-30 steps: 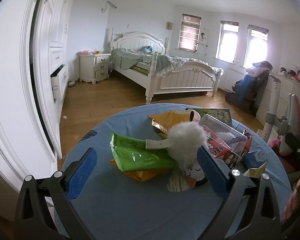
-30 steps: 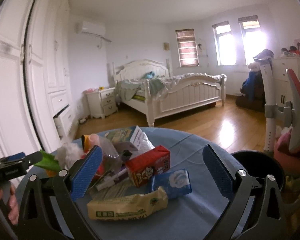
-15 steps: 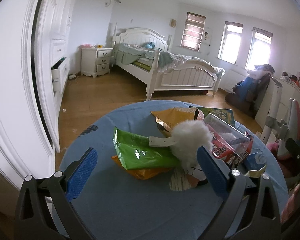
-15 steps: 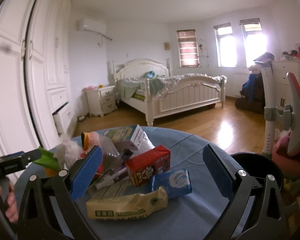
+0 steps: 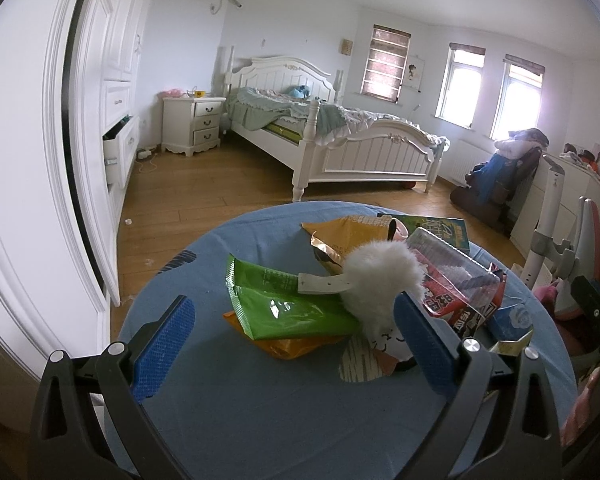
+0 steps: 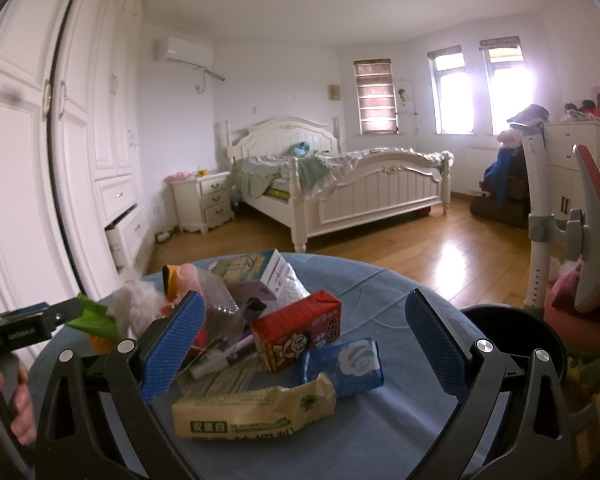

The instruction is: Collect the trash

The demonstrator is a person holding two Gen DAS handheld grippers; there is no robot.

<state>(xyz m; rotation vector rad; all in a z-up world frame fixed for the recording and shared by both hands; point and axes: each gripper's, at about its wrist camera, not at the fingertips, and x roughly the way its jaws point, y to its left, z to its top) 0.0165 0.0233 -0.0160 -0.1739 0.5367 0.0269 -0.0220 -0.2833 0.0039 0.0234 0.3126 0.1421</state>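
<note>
A pile of trash lies on a round table with a blue cloth [image 5: 260,420]. In the left wrist view I see a green wrapper [image 5: 284,304], an orange wrapper [image 5: 284,346] under it, a white fluffy item [image 5: 380,280] and a clear plastic container [image 5: 452,272]. My left gripper [image 5: 292,340] is open and empty, just short of the green wrapper. In the right wrist view a red carton [image 6: 296,328], a blue tissue pack [image 6: 344,364] and a cream wrapper [image 6: 256,408] lie between my fingers. My right gripper [image 6: 304,344] is open and empty above them.
A black bin [image 6: 516,340] stands at the table's right edge. A white wardrobe [image 5: 40,160] with an open drawer is on the left. A bed [image 5: 340,140] and a wooden floor lie beyond. A red chair [image 6: 592,240] is at the right.
The left wrist view has tilted up slightly, so the pile sits a little lower and nearer. The right gripper has barely moved. Both stay open.
</note>
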